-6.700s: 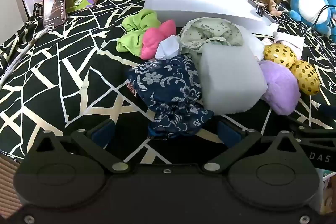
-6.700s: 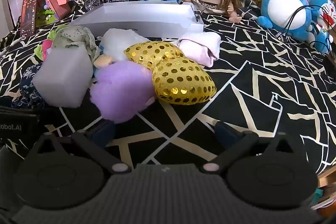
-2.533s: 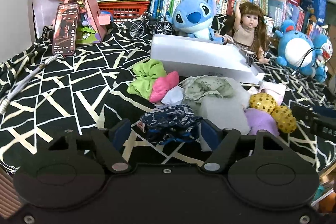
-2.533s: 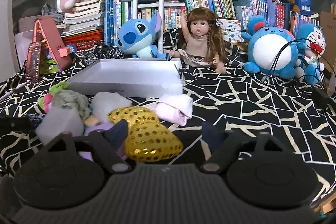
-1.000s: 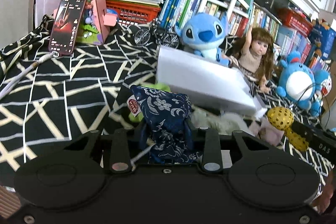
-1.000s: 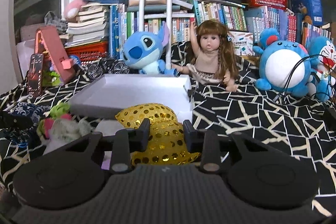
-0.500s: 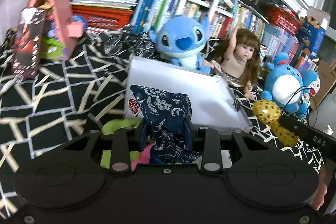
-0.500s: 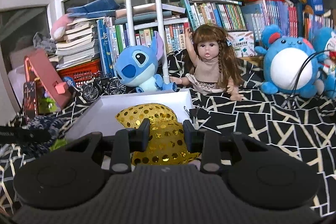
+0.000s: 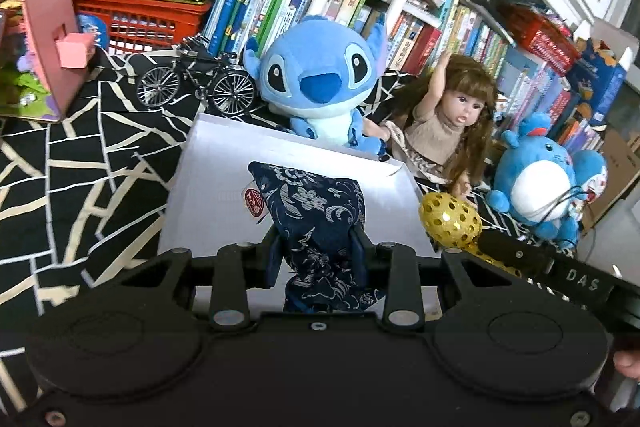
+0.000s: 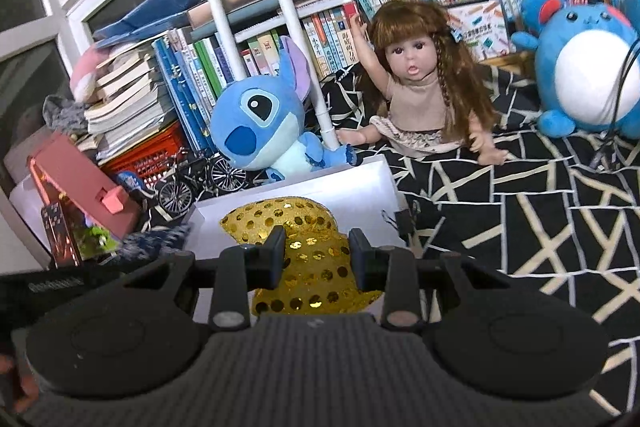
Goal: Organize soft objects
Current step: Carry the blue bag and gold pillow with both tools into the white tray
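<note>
The navy floral pouch point(image 9: 316, 211) hangs pinched in the left gripper point(image 9: 316, 255), jaws drawn in tight on its cloth, held over the white box point(image 9: 208, 195). The gold sequin cushion point(image 10: 304, 247) sits squeezed the same way in the right gripper point(image 10: 316, 255), above the box's right part. Neither is set down yet, and what shows of the box floor looks bare, so the sorting seems barely begun: both need lowering and letting go. Any other soft things left to fetch lie out of view. Behind the box sit a blue plush point(image 9: 316, 83) and a doll point(image 9: 448, 123) on the black patterned cloth point(image 9: 80, 163)
</note>
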`<state>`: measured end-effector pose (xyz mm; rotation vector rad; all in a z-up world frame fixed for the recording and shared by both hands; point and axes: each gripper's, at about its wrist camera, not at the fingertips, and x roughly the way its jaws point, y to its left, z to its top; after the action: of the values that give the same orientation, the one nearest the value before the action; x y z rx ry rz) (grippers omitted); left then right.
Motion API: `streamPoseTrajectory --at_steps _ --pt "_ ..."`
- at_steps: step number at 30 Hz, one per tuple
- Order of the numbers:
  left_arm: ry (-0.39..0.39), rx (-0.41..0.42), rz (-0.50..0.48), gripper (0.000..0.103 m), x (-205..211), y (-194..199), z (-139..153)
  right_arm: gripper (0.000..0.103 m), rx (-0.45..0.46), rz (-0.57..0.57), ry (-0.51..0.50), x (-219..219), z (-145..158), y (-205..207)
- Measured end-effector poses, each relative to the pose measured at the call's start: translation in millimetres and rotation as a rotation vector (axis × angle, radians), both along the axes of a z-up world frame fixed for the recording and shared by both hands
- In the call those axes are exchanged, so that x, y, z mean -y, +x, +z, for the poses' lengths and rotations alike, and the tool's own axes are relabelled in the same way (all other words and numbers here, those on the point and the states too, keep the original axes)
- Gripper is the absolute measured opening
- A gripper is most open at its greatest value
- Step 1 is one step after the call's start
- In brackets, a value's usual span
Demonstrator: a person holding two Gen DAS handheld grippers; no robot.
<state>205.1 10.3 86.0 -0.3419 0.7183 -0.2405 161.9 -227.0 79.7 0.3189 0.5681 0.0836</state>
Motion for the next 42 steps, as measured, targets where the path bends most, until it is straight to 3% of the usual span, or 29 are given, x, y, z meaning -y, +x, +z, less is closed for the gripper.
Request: streamPoseTrajectory --at_steps 17,29,42 --pt "0.089 -0.096 0.031 0.033 45.2 79.5 -51.8 0.038 -0.207 -0.163 0.187 -1.8 -51.8 89.4" --pt "0.082 -0.147 0.002 0.033 53.9 91.5 -74.7 0.038 -0.242 -0.162 0.205 -10.5 -64.5 98.0" --pt "0.058 -0.153 -0.017 0.035 54.2 97.9 -79.7 0.039 -0.276 -0.155 0.266 -8.2 -70.8 101.1"
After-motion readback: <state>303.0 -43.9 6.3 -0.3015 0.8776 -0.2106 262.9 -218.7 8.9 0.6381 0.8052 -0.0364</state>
